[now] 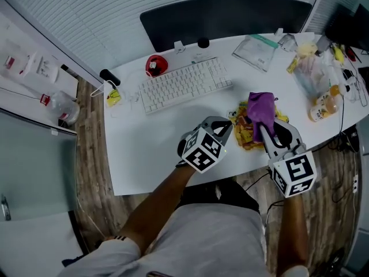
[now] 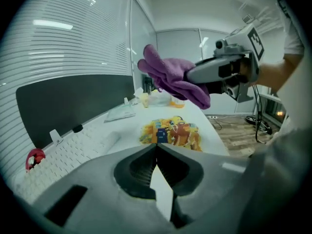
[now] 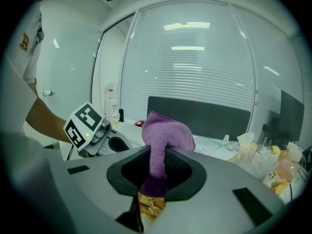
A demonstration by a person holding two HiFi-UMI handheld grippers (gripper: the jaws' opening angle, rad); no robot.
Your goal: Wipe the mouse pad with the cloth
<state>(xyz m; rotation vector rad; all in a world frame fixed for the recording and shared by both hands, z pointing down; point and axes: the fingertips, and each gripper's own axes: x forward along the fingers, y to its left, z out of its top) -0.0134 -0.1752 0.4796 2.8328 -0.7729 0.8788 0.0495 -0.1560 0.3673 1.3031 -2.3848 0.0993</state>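
A purple cloth (image 1: 260, 109) hangs pinched in my right gripper (image 1: 263, 126), which is shut on it above the table's right front part. Under it lies the mouse pad (image 1: 247, 134), printed in yellow and orange, partly hidden by cloth and gripper. The left gripper view shows the pad (image 2: 170, 132) flat on the white table, with the cloth (image 2: 170, 74) held well above it. My left gripper (image 1: 228, 123) is just left of the pad, jaws shut with nothing between them (image 2: 156, 146). The right gripper view has the cloth (image 3: 163, 140) bunched over the jaws.
A white keyboard (image 1: 181, 84) lies behind the left gripper, with a red mouse (image 1: 155, 65) at its far left. A clear plastic bag (image 1: 256, 51), a bottle (image 1: 324, 104) and clutter fill the right side. A dark partition (image 1: 225, 16) borders the back of the table.
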